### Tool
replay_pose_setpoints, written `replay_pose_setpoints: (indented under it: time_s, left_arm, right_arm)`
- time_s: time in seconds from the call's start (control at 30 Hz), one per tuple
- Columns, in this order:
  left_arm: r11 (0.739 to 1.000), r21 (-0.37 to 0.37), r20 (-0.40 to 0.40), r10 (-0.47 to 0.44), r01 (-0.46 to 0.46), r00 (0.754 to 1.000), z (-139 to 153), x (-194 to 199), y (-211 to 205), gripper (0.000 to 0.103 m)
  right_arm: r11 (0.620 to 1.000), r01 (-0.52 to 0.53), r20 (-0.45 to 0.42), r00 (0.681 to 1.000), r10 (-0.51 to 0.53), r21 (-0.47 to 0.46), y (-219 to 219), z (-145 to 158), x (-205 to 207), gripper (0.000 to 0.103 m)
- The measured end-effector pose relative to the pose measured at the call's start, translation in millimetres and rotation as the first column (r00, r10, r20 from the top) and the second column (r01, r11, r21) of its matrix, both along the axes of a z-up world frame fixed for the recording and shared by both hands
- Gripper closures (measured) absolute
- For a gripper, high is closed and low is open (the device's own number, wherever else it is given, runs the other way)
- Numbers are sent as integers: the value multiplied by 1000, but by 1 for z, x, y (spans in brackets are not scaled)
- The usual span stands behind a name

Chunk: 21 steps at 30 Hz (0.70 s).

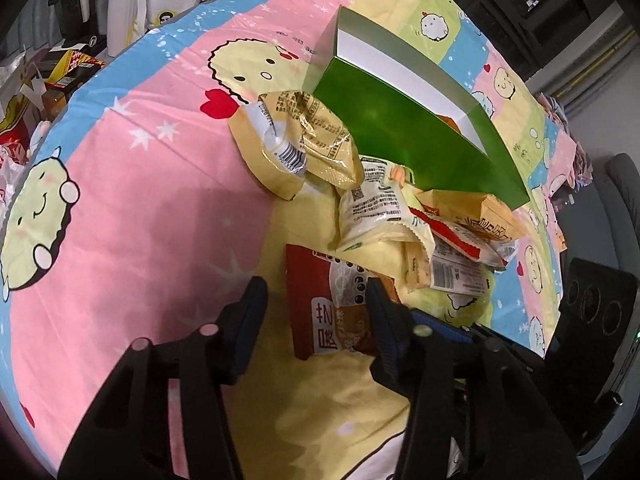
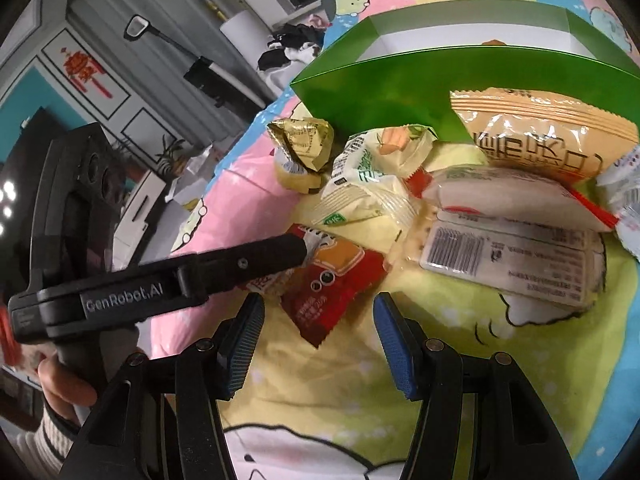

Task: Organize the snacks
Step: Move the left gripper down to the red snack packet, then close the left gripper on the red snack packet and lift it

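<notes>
A red snack packet (image 1: 320,304) (image 2: 332,280) lies on the cartoon bedsheet. My left gripper (image 1: 316,300) is open, its fingers either side of the packet's near end; it shows in the right wrist view (image 2: 296,248) reaching the packet from the left. My right gripper (image 2: 318,320) is open and empty, just short of the same packet. Behind lies a pile of snacks: a yellow packet (image 1: 292,144) (image 2: 300,152), a pale green-printed packet (image 1: 372,208) (image 2: 368,184), an orange packet (image 1: 476,208) (image 2: 540,132) and a white barcode packet (image 2: 508,252). An open green box (image 1: 404,128) (image 2: 400,80) stands beyond them.
The bedsheet (image 1: 140,208) spreads wide to the left. Boxes and bags (image 1: 48,80) clutter the floor past its left edge. A dark chair (image 1: 624,184) stands at the right. Clothes (image 2: 292,48) lie near the box's far side.
</notes>
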<state>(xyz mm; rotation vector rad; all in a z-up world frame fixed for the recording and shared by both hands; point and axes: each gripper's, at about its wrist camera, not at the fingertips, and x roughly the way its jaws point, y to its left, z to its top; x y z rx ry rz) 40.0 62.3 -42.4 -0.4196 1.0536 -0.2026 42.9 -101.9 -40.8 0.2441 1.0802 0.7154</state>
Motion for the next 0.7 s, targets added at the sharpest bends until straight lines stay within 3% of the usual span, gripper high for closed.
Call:
replay_pose_setpoints:
  time_s: [0.3, 0.47, 0.5, 0.7]
  left_arm:
    - [999, -4, -9, -45, 45, 999, -4, 3, -6, 63]
    - [999, -41, -10, -17, 17, 1000, -6, -2, -1, 70]
    - [999, -36, -9, -5, 5, 1000, -6, -3, 1, 75]
    - [1000, 16, 7, -8, 8, 1000, -3, -8, -3, 76]
  right_arm:
    - [1000, -2, 5, 1000, 2, -30, 0, -5, 6, 59]
    - [998, -5, 20, 1000, 6, -58, 1, -5, 8, 66]
    - [998, -8, 26, 1000, 10, -62, 1, -5, 7, 66]
    - [998, 16, 66, 998, -12, -60, 0, -5, 2, 72]
